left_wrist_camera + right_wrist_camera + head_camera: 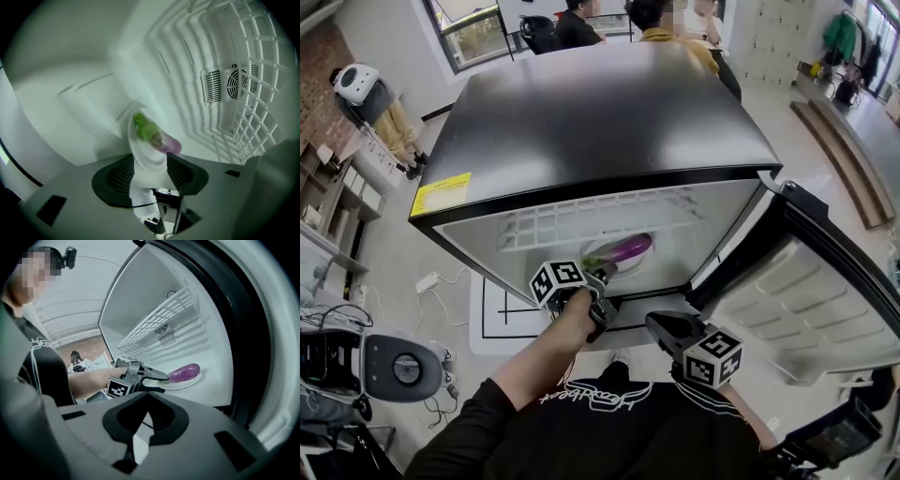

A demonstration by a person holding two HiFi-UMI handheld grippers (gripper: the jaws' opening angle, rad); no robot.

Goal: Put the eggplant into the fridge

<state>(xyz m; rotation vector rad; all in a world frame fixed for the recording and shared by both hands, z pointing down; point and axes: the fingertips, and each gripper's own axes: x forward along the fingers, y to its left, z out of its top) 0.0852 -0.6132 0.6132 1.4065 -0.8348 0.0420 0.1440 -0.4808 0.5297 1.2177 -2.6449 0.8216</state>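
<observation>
The small black fridge stands with its door swung wide. The purple eggplant with a green cap is already inside, lying on a round white plate on the fridge floor, below the white wire shelf.

The left gripper reaches in at the near edge of the plate. Its jaws stand wide, with the rim between them but not clamped. From there the eggplant lies just ahead. Seen from above, its long axis slants from the green cap, nearest that gripper, to the purple tip deeper in and to the right.

The right gripper hangs outside the opening with its jaws together on nothing. It is nearer the door, so I'd expect it to do the closing once the left backs straight out.
</observation>
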